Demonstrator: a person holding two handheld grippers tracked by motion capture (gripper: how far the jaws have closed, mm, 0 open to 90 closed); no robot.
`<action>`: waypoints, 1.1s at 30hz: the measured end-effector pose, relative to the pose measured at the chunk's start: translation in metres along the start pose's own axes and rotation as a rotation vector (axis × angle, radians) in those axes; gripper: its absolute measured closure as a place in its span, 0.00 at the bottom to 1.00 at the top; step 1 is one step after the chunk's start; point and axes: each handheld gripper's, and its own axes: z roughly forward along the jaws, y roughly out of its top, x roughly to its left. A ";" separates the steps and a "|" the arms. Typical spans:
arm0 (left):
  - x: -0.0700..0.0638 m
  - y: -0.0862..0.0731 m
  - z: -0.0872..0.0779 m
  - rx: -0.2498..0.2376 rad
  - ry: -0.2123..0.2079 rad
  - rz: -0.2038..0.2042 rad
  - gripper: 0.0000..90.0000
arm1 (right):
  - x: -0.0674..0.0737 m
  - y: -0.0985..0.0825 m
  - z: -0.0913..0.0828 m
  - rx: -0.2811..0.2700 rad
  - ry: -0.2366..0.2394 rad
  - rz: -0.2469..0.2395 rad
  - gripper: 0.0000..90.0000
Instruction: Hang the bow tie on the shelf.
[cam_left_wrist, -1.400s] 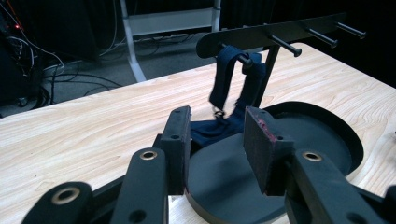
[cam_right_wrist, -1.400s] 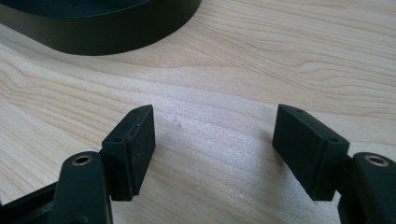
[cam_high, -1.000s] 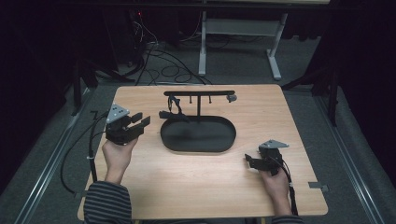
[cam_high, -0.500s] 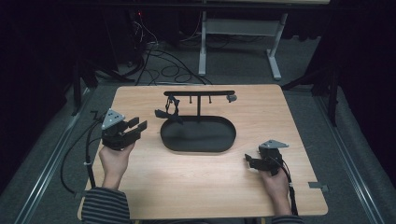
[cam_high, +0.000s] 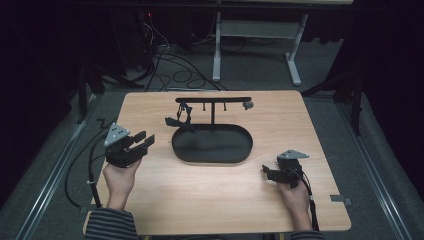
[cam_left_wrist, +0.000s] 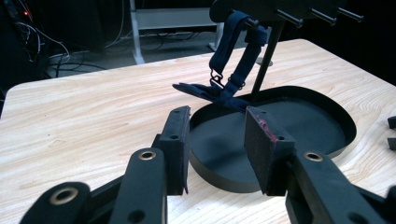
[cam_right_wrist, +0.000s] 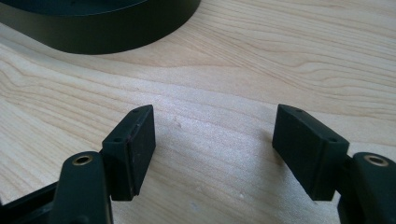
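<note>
Striped sleeves (cam_high: 111, 225), black tools, grey plates, trailing cables

I had two tools, my left tool (cam_high: 142, 141) and my right tool (cam_high: 268, 173), over one wooden surface (cam_high: 200, 200). On it stood one black oval tray (cam_high: 212, 156) and one peg rack (cam_high: 214, 100). One dark strap (cam_high: 181, 116) hung from that rack.

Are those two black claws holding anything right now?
No. The left gripper and the right gripper both stand open with only bare table between their jaws; the strap hangs untouched on its stand.
</note>
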 end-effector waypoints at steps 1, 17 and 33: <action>0.000 -0.001 0.000 0.004 0.000 0.001 0.68 | 0.000 0.000 0.000 0.000 0.000 0.000 0.35; -0.002 -0.016 0.001 0.025 -0.008 -0.016 0.68 | 0.000 0.000 0.000 -0.001 -0.002 -0.006 0.35; 0.000 -0.034 0.000 0.053 -0.013 -0.043 0.68 | 0.000 0.000 0.000 0.000 -0.003 -0.006 0.35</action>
